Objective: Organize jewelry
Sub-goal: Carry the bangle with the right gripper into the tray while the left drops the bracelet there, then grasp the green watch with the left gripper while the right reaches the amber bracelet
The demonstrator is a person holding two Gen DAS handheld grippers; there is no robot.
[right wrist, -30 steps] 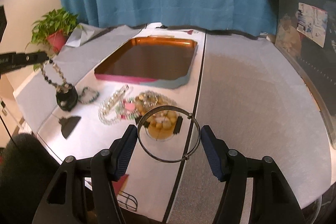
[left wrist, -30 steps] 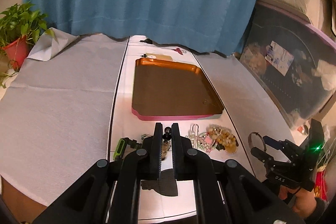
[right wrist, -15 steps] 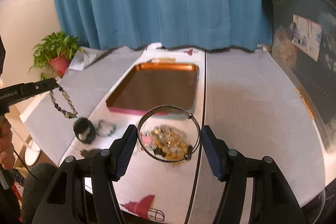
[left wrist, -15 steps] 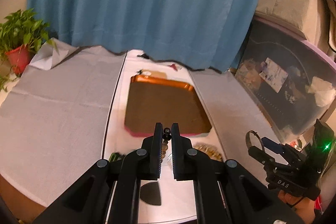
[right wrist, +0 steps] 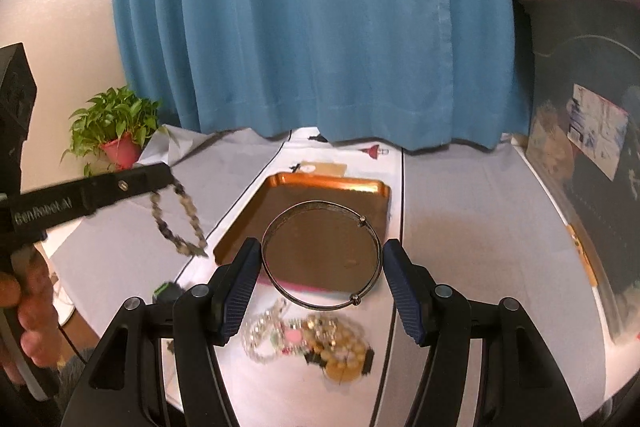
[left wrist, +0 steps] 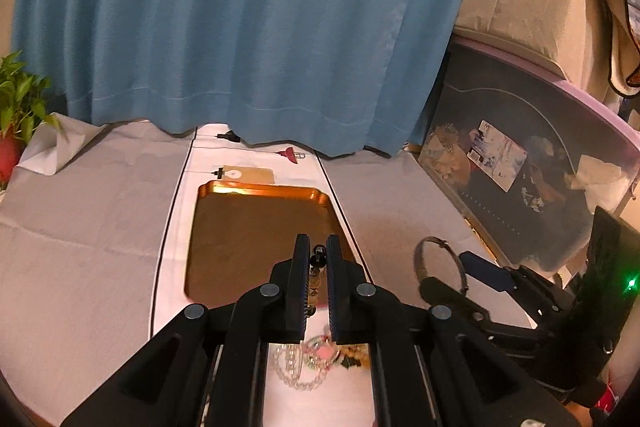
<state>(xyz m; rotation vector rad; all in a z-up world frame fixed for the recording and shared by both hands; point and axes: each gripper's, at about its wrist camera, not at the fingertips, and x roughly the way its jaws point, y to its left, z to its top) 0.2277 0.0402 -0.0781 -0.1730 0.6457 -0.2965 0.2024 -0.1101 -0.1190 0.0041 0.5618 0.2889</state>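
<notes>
My left gripper [left wrist: 318, 243] is shut on a bracelet of dark and grey beads [left wrist: 317, 269]. In the right wrist view that bracelet [right wrist: 178, 223] hangs as a loop from the left gripper [right wrist: 164, 173], in the air left of the tray. My right gripper [right wrist: 322, 245] is shut on a thin metal bangle [right wrist: 280, 223] that spans its two fingers, above the tray's near end. The copper tray [left wrist: 260, 191] with a pink front edge lies on the white strip of the table. A pile of pearl, pink and amber jewelry [right wrist: 308, 339] lies in front of the tray.
Grey cloths [left wrist: 80, 227] cover the table on both sides of the white strip. A potted plant [right wrist: 116, 131] stands far left, a blue curtain [left wrist: 240, 27] hangs behind, and a clear storage box [left wrist: 540, 187] stands at the right. A small green-black object [right wrist: 166, 291] lies left of the pile.
Both grippers have risen and moved forward over the tray's near end. The beaded bracelet came up off the table with the left gripper. The bangle stayed in the right gripper.
</notes>
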